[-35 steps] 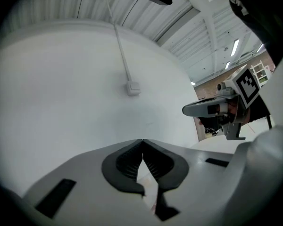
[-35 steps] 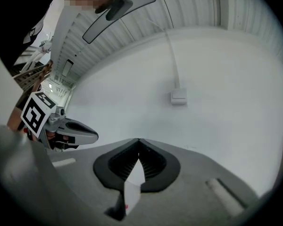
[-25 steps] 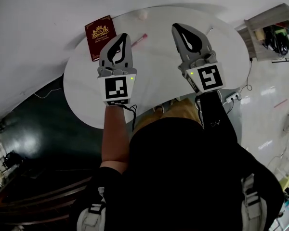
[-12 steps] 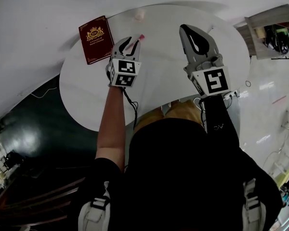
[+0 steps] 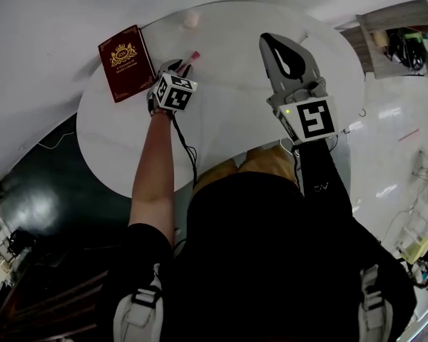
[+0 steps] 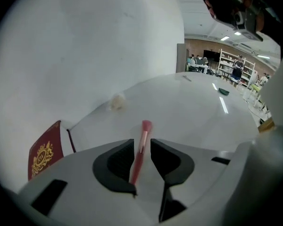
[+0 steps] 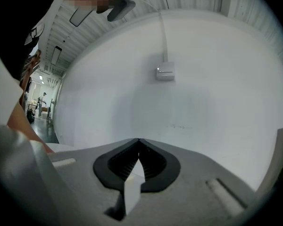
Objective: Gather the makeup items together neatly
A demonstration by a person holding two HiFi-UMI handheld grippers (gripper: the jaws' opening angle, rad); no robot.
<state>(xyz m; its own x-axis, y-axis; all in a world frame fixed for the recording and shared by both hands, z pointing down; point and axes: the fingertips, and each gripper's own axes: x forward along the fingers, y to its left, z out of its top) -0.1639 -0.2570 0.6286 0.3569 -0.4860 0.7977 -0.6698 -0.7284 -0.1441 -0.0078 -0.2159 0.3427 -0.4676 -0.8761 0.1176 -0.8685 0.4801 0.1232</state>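
red booklet (image 5: 121, 63), round white table (image 5: 228, 127), wall shelf (image 5: 396, 45)

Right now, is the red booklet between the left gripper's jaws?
No: the pink brush lies between the left gripper's just-opened jaws, while the red booklet sits off to the left on the table.

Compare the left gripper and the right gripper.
The left gripper has its jaws apart, having just been opening, with a pink brush between them; the right gripper has its jaws together. The left gripper is down at the table; the right gripper is held up, facing a wall. Both have white bodies.
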